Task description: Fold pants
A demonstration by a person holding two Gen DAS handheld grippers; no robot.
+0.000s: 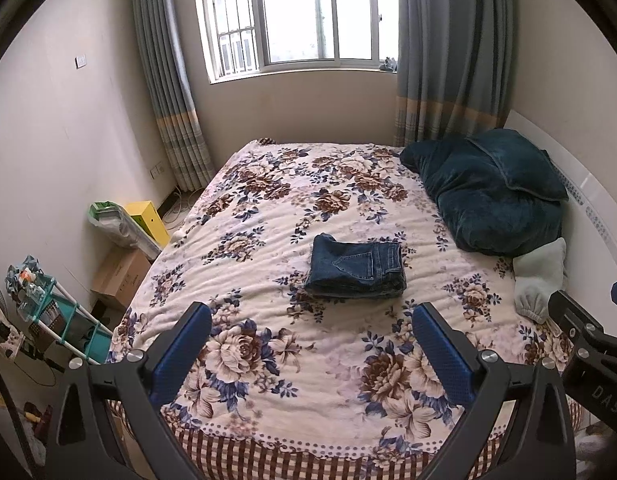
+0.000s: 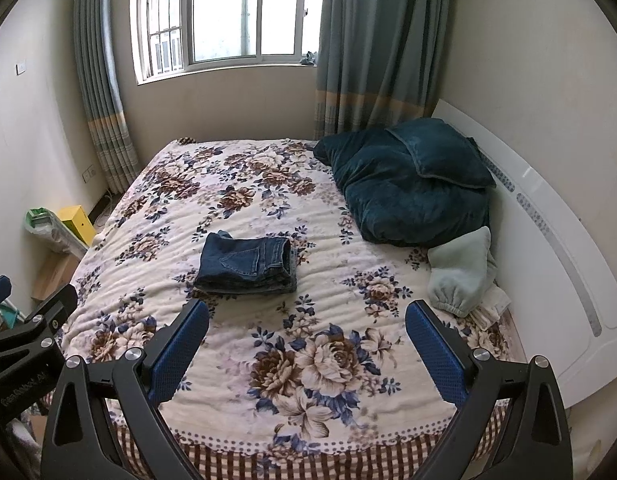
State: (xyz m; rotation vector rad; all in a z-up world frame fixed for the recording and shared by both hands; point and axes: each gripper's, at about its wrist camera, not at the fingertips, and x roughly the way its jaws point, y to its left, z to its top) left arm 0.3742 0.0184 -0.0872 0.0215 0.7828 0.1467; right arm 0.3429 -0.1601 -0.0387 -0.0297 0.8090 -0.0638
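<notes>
The jeans are seen as a compact folded stack near the middle of the bed, at about 12 o'clock from the left gripper and about 11 o'clock from the right gripper. Both grippers are held spread wide with nothing between the blue pads, well back from the stack and above the near edge of the bed. The fold is judged complete, or close to it (a back pocket faces up and the layers sit roughly square).

Little is left to go wrong unless the stack is touched again. If it were pinched at one corner only, the upper layers could be dragged off and the fold undone. The fleecy floral blanket could be snagged by a pad and the stack tilted with it. A pale garment and a dark duvet lie at 2 o'clock, near enough to be caught if the jeans were slid that way
</notes>
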